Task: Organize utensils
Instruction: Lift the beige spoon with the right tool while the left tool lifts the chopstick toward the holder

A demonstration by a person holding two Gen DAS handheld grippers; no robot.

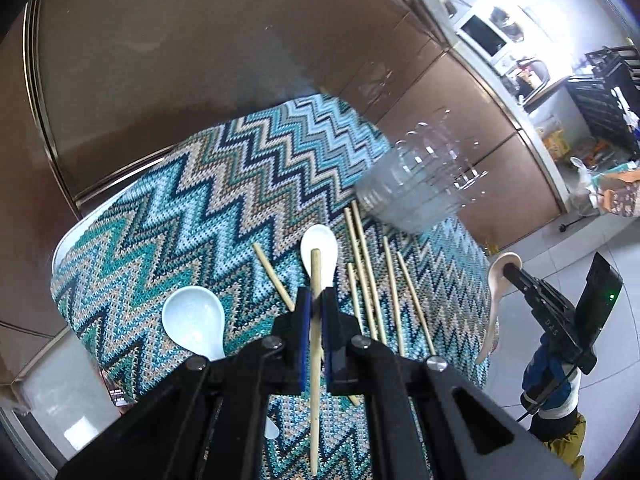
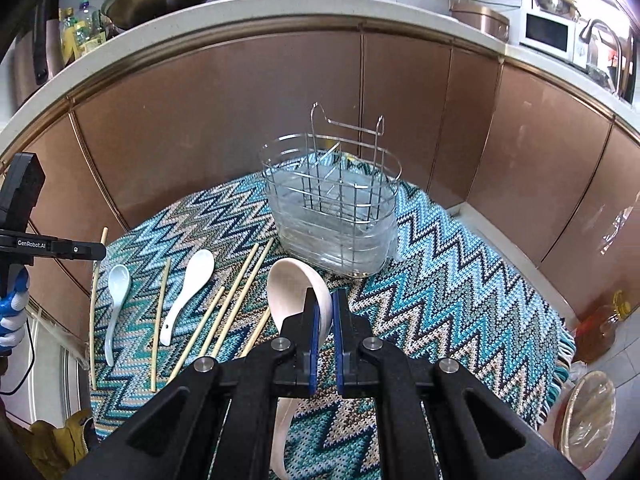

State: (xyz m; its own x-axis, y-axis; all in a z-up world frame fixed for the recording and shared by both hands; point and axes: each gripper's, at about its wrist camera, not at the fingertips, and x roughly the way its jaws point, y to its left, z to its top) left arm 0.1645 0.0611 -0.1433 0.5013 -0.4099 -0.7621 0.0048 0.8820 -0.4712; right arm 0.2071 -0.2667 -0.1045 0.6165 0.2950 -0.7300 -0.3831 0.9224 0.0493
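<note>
- On the zigzag cloth (image 2: 440, 280), which covers a table in front of brown cabinet doors (image 2: 200, 120), stands a wire utensil holder (image 2: 332, 208) with a clear liner (it sits upright toward the far edge).
- Left gripper (image 1: 316, 296): its blue-padded jaws are pressed together on a single bamboo chopstick (image 1: 315, 360), which runs lengthwise between them and pokes out ahead, above the cloth.
- Beyond that chopstick's tip, a white ceramic spoon (image 1: 320, 248) lies on the cloth; a pale blue spoon (image 1: 196, 320) lies to its left.
- Several loose chopsticks (image 1: 368, 272) lie roughly parallel on the cloth just right of the left gripper, with one more (image 1: 274, 276) angled at its left.
- Right gripper (image 2: 325, 300): its jaws are clamped on the rim of a cream spoon (image 2: 292, 292), bowl forward and handle trailing down beneath the tool, held above the cloth and near the front of the holder.
- From the right wrist view the same spoons and chopsticks are spread over the left half of the cloth, well apart from the holder.
- Up on the counter, a white microwave (image 2: 548, 32) stands at the right.
</note>
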